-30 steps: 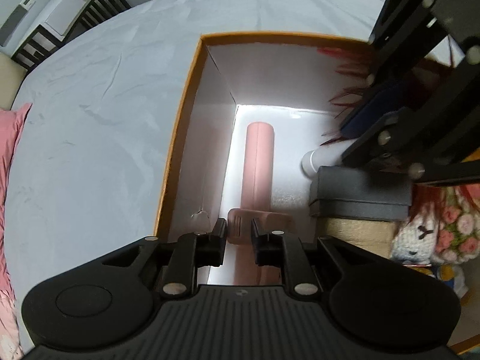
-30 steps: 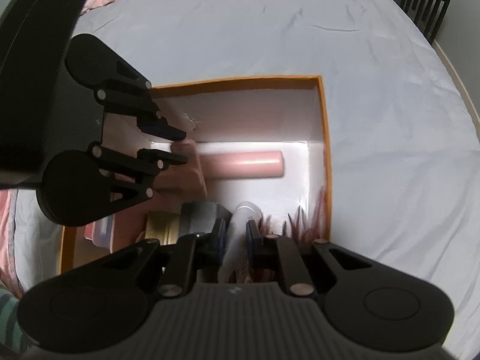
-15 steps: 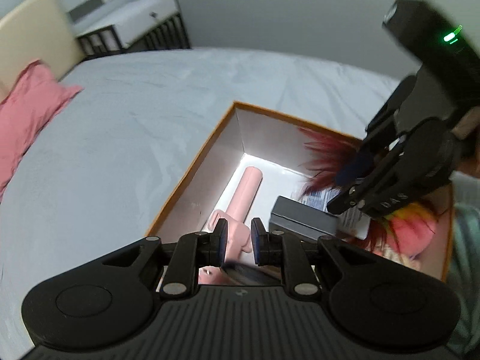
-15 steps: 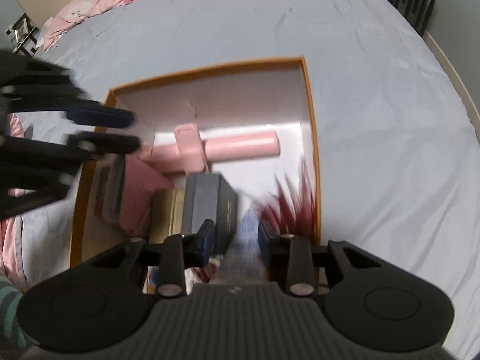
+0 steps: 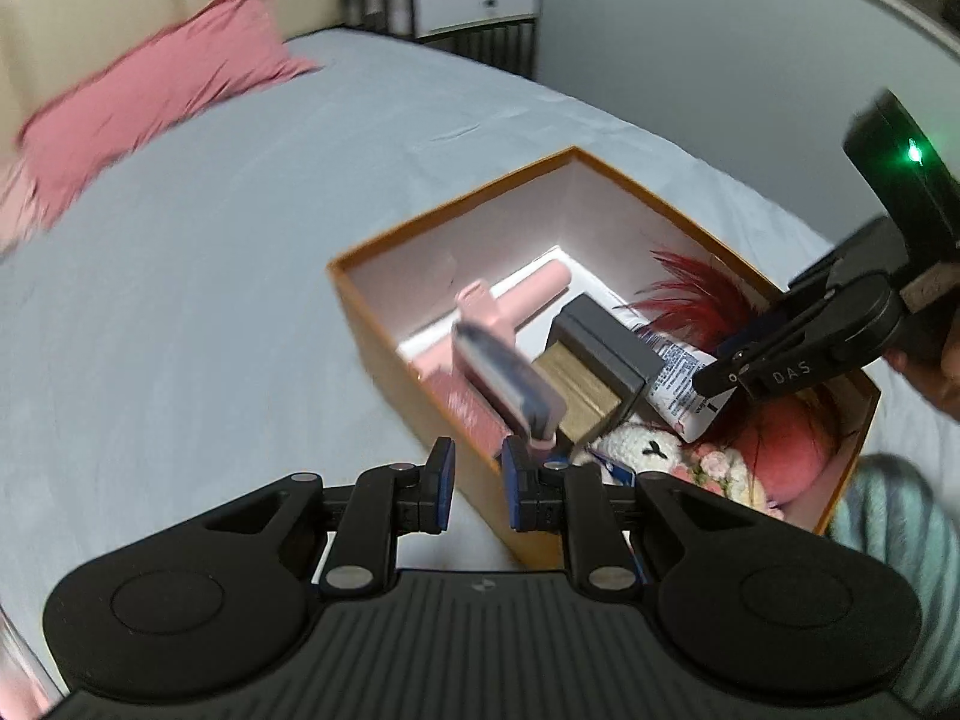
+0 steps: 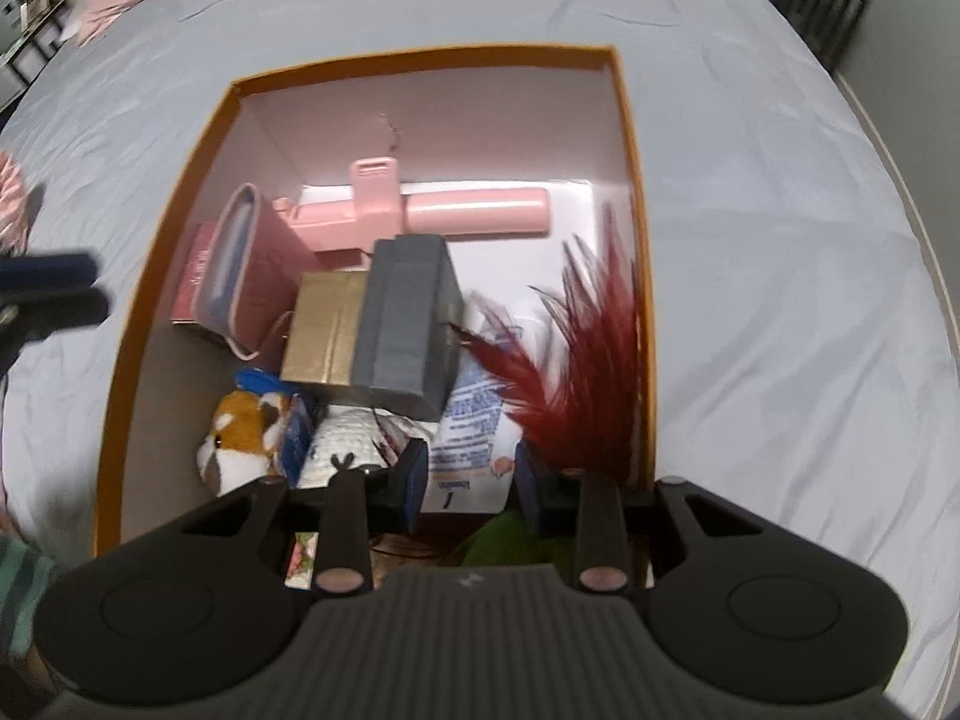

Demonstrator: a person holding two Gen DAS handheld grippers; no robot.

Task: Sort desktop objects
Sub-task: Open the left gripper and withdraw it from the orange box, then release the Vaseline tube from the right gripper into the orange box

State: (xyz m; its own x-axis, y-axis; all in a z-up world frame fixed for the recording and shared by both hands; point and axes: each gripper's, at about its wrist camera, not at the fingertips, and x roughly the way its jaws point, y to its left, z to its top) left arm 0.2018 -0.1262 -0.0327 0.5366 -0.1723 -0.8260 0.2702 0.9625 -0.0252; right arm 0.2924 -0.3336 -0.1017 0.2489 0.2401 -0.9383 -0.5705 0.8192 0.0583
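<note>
Jaws of left gripper (image 5: 477, 495) spread, empty, hovering over the near wall of the orange box (image 5: 384, 324) on the bed (image 5: 210, 300). Jaws of right gripper (image 6: 471, 480) spread, straddling a white tube (image 6: 474, 438) without clamping. Inside the box: pink stick (image 6: 474, 211) along the far wall, grey box (image 6: 408, 324) in the middle, red feathers (image 6: 582, 360) at the right wall.

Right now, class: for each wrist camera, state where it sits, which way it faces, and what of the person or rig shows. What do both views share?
Left wrist: sits on the left gripper, facing across the grey bedsheet toward the orange-rimmed cardboard box; the right gripper and a striped sleeve show.
Right wrist: sits on the right gripper, looking steeply down into the box; the blurred left gripper shows at left.
Shared: box, pink plastic handle, dark grey box, red feathers.
</note>
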